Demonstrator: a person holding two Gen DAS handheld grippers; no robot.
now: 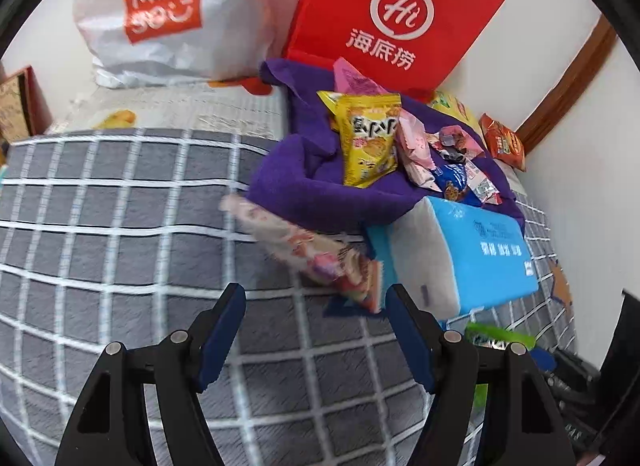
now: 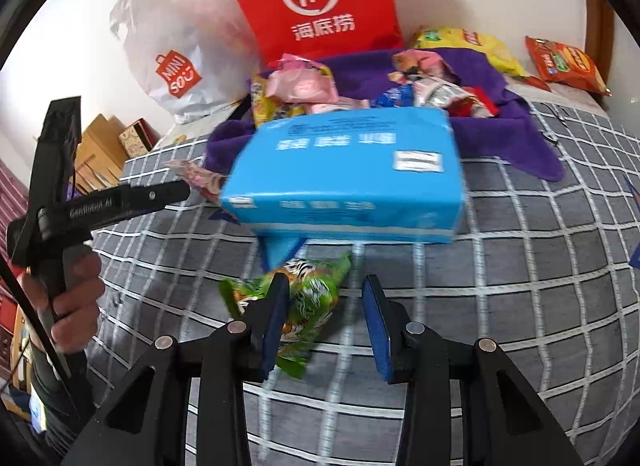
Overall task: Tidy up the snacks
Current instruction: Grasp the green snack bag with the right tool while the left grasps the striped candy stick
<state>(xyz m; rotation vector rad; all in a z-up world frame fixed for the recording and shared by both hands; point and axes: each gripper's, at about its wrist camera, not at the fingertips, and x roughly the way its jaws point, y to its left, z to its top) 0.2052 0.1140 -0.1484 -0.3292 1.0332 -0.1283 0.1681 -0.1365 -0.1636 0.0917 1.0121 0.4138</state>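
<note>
Nearest in the right wrist view, the right gripper [image 2: 325, 322] has its jaws wide, straddling a green snack packet [image 2: 308, 298] that lies flat on the grey checked bedspread [image 2: 520, 286]; this looks like a lineup for a pick. The left gripper [image 1: 316, 340] also has its jaws wide and holds nothing, hanging over bare bedspread just short of a blurred pink snack packet [image 1: 316, 254]. Beside that lies a blue tissue pack [image 1: 472, 254], probably only a neighbour, not a snack. Beyond it a purple towel [image 1: 296, 181] is bunched like a nest and holds a yellow chip bag [image 1: 370, 137] and several pink and blue packets. Against the wall lean 1 red Haidilao bag [image 1: 396, 13] and 1 white Miniso bag [image 1: 168, 13], contents hidden.
</note>
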